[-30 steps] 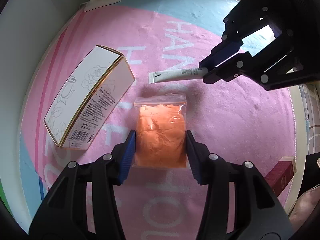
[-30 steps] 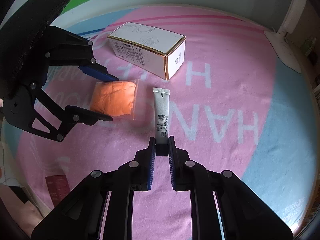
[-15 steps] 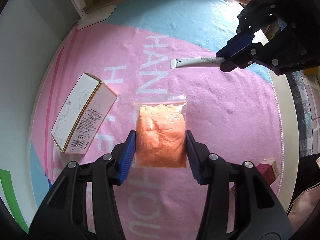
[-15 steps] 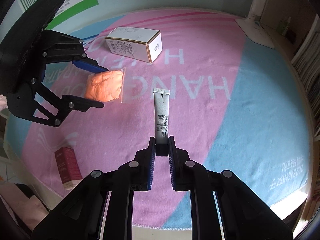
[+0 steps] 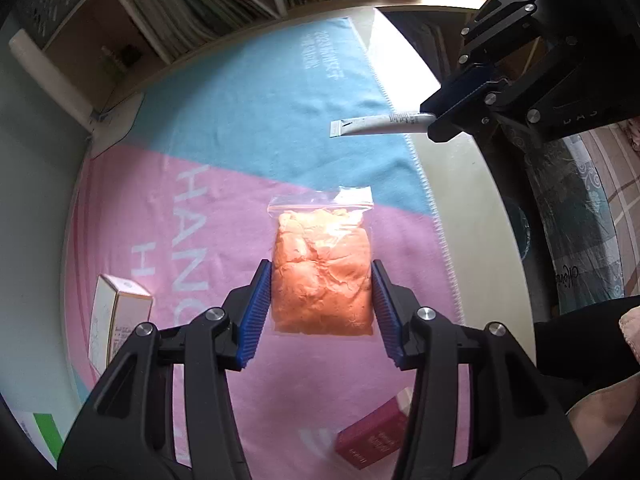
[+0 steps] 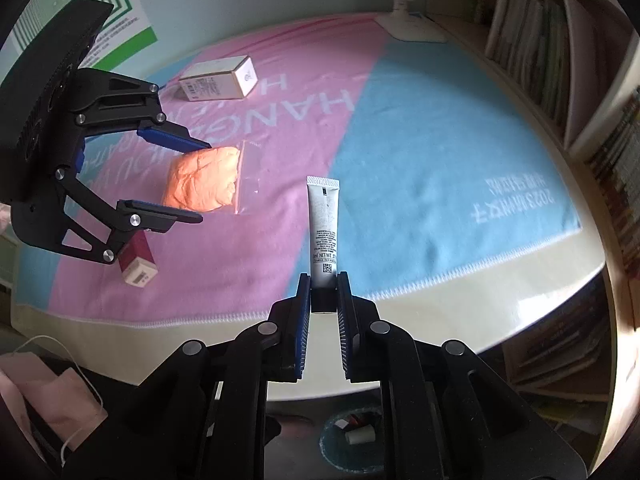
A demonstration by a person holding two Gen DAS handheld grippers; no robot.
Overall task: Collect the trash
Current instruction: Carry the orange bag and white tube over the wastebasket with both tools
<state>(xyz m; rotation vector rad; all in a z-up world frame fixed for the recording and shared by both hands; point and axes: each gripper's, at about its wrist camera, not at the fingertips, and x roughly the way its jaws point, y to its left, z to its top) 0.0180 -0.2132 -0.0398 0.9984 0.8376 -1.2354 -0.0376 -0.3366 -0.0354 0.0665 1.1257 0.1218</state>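
Observation:
My left gripper is shut on a clear zip bag of orange stuff, holding it in the air above the pink part of the mat; the same bag shows in the right wrist view between the left gripper's fingers. My right gripper is shut on the black cap end of a white tube, which sticks out forward over the table's front edge. In the left wrist view that tube hangs at the upper right. A bin with some scraps sits on the floor below the table.
A pink and blue mat covers the table. A white gold-edged box lies at its far side and a dark red box near the front left. Bookshelves stand to the right. A lamp base sits at the back corner.
Both grippers have lifted and swung with their loads away from the white box toward the table's front edge. The blue part of the mat, the shelves and the bin have come into view.

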